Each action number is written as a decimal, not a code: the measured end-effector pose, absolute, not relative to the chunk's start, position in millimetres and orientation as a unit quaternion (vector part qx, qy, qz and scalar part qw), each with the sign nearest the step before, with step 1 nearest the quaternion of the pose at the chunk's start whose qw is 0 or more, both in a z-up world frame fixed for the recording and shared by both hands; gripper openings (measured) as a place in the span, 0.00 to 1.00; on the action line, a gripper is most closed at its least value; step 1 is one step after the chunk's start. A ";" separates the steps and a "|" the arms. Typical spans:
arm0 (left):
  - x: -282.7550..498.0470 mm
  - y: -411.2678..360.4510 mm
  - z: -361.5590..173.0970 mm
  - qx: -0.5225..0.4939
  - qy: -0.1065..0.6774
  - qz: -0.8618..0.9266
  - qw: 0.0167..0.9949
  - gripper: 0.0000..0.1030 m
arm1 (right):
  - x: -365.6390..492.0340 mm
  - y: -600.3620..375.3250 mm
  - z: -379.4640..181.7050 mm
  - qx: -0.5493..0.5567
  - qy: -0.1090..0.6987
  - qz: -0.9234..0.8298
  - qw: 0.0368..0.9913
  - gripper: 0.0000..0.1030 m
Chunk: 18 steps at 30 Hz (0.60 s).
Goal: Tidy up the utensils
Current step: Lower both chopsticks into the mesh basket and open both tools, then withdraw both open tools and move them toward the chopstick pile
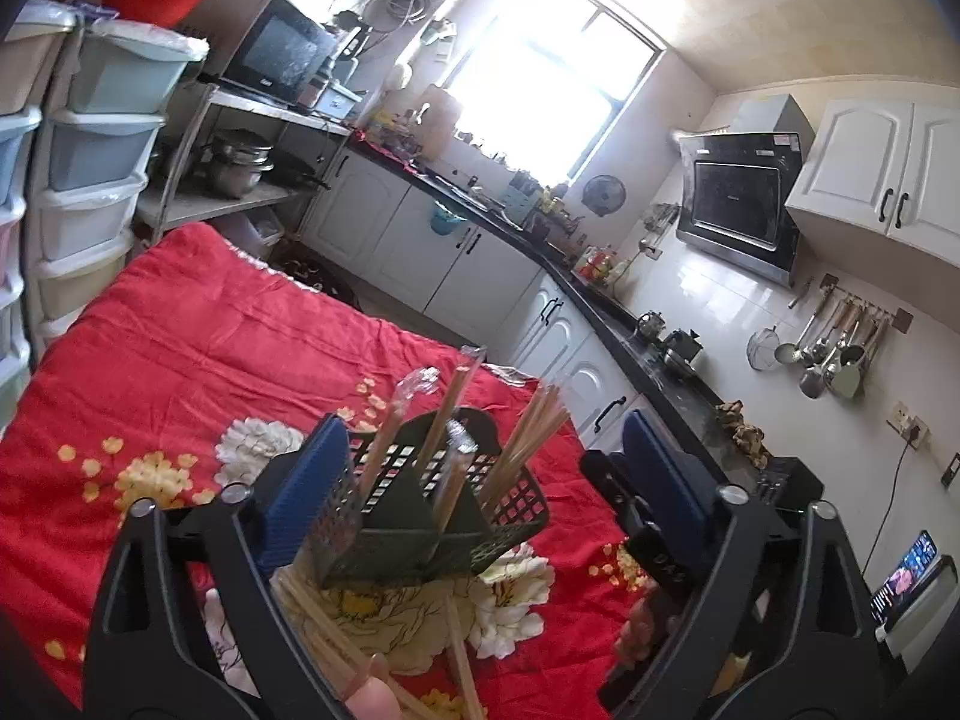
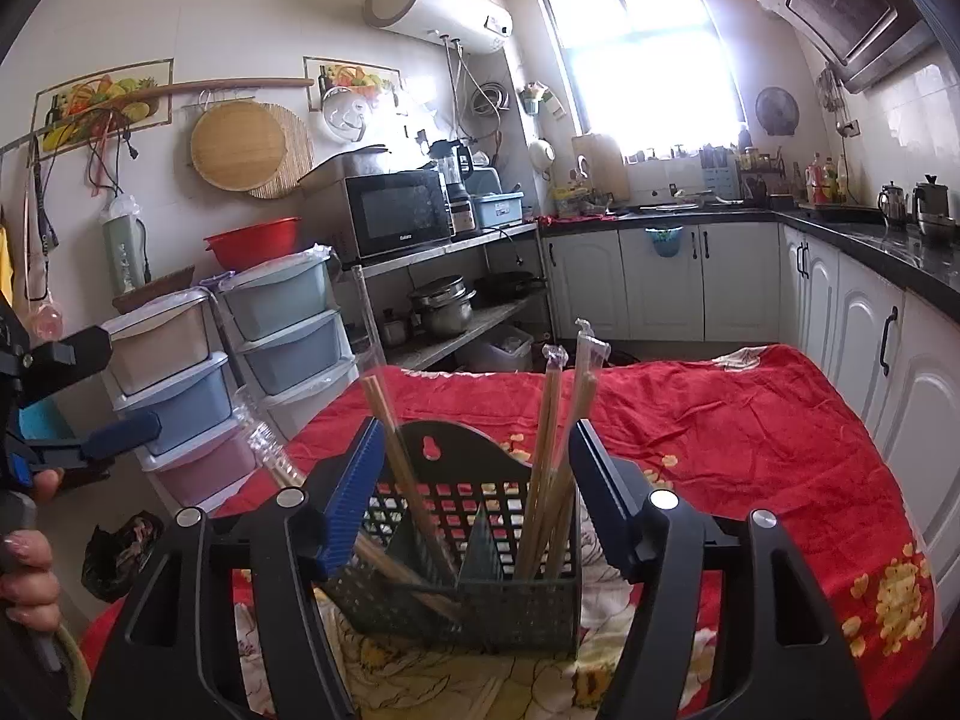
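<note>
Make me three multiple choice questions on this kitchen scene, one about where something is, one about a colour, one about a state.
1. Where does the utensil caddy stand?
A. on the cloth-covered table
B. on the black counter
C. on the metal shelf

2. What colour is the tablecloth?
A. blue
B. red with flowers
C. plain white

3. How is the right gripper?
A. shut on a spoon
B. shut empty
C. open

Answers: 1 A, the cloth lies under it. 2 B, the right wrist view shows it. 3 C, its fingers stand apart either side of the caddy.
</note>
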<state>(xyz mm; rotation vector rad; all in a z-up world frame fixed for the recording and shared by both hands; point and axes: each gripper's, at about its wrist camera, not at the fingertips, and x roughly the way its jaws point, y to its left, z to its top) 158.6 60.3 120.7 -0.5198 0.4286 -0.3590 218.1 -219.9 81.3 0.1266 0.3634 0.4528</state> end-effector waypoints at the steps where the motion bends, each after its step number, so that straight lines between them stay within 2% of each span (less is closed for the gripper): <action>1: 157.8 62.4 119.0 -0.255 0.210 -0.173 0.928 0.88 | 215.3 -220.5 81.0 0.061 0.181 0.223 0.956 0.61; 18: 143.9 82.2 83.5 -0.274 0.238 -0.137 0.922 0.89 | 185.5 -220.9 72.5 0.046 0.200 0.238 0.949 0.65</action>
